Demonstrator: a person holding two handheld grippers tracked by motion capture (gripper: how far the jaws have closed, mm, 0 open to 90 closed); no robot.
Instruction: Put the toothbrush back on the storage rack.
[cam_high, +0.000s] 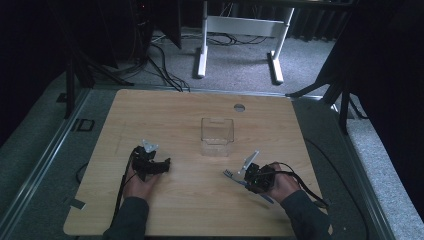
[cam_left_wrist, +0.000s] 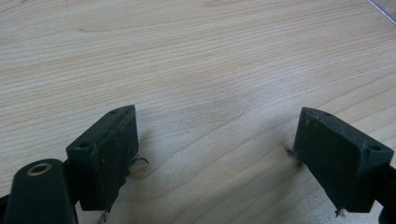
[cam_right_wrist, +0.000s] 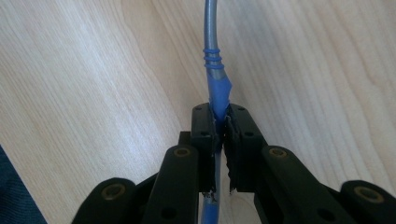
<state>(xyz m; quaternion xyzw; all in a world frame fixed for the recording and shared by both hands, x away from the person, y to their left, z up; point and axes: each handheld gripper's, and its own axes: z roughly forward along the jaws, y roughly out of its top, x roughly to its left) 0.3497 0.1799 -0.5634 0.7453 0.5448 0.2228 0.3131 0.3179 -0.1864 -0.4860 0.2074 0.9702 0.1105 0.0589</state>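
Near the front edge of the tabletop (cam_high: 200, 210), toward its right corner, our right gripper (cam_right_wrist: 221, 122) is clenched on the blue handle of a toothbrush (cam_right_wrist: 215, 91). In the right gripper view the handle runs up between the two black jaws and on past them, grey above its ribbed blue grip. In the high view the toothbrush (cam_high: 235, 176) lies low over the wood, its bristled head pointing left toward the table's middle and its tail sticking out behind our hand toward the front edge.

On the left side, a little farther in from that edge, our left gripper (cam_high: 161, 164) rests with its jaws spread wide and nothing between them but bare wood grain.

Beyond both, near the centre of the tabletop, a clear plastic container (cam_high: 217, 136) stands upright and open at the top.

We judge the pick-up to be the step in hand: the grip looks made, the lift not yet done. The next move calls for raising the brush, carrying it over the container's rim and tipping it in.
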